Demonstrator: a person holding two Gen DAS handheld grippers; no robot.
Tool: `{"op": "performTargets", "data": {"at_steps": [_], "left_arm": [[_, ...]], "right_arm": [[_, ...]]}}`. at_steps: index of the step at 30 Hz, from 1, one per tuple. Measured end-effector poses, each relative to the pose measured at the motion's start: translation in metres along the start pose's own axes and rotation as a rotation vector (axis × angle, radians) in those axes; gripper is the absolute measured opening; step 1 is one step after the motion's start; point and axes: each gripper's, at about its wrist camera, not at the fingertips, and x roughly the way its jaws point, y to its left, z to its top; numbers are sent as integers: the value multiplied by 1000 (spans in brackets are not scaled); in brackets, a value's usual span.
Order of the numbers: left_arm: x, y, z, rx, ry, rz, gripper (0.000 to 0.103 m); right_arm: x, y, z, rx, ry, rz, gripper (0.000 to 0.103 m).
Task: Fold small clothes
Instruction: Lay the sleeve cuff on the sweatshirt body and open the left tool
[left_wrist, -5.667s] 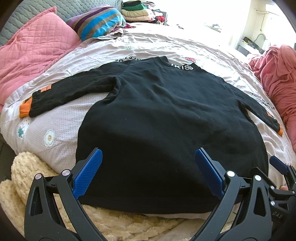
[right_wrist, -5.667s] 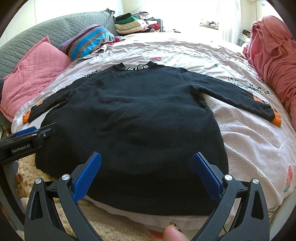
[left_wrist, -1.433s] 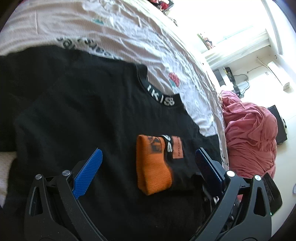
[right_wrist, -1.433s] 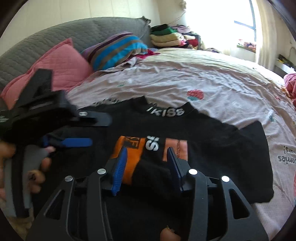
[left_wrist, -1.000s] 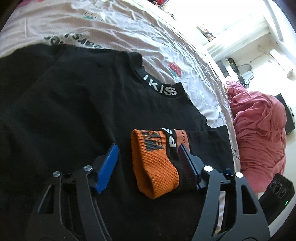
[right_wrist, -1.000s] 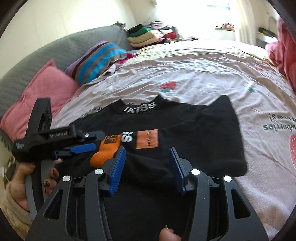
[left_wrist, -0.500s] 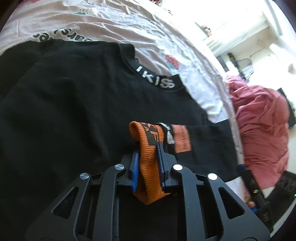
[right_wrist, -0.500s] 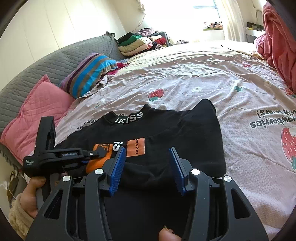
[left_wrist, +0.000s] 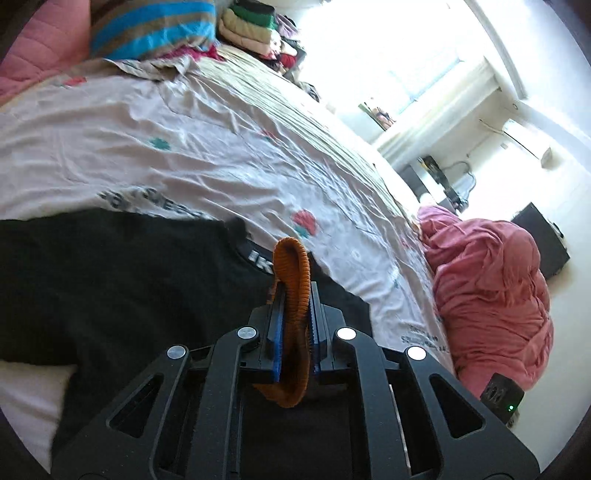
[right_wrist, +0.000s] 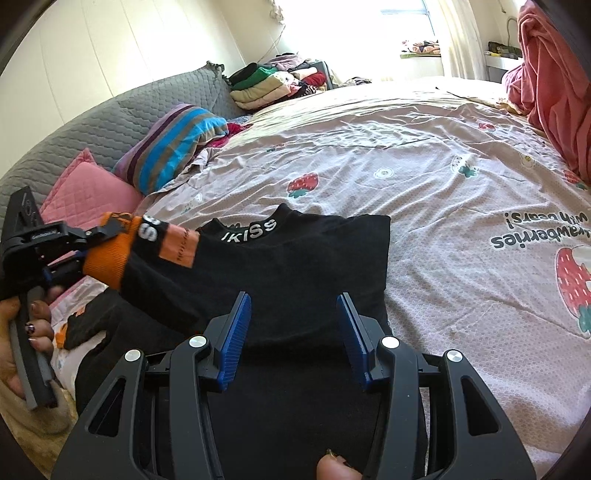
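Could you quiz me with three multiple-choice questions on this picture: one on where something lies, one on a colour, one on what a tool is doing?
1. Where is the striped pillow?
A. at the head of the bed
B. on the black sweater
C. on the floor

2. What colour is the cuff?
A. green
B. orange
C. white

3. The left gripper is:
A. wide open
B. lying on the bed
C. shut on the cuff

A: it leans by the headboard.
B: orange rib knit shows.
C: its fingers pinch the fabric.

Striped pillow, pink pillow, folded clothes stack, strawberry bedsheet
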Motion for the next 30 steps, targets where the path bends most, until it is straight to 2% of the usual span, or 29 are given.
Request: {"op": "performTargets", "data": {"at_steps": [8, 14, 18, 20, 21, 26, 27, 30], "left_arm": [[4, 31, -12, -12, 27, 96, 7], [-4, 43, -15, 9, -1, 168, 9], [-5, 40, -18, 63, -11, 212, 20], [3, 39, -21, 77, 20, 205, 24], [7, 40, -24, 81, 38, 206, 25], [32, 49, -45, 110, 131, 283, 38], [35, 52, -48, 110, 143, 299, 38], [36, 59, -53, 117, 146, 302, 38]], "right_arm": [[21, 10, 0, -49, 50, -33, 47], [38, 21, 2, -96, 76, -52, 49], [48, 28, 2, -116, 96, -60, 51], [54, 31, 2, -130, 109, -67, 53], [57, 32, 2, -134, 115, -71, 58], [68, 31, -2, -145, 150, -94, 64], [71, 30, -4, -143, 163, -108, 68], [80, 24, -9, -125, 201, -139, 69]]}}
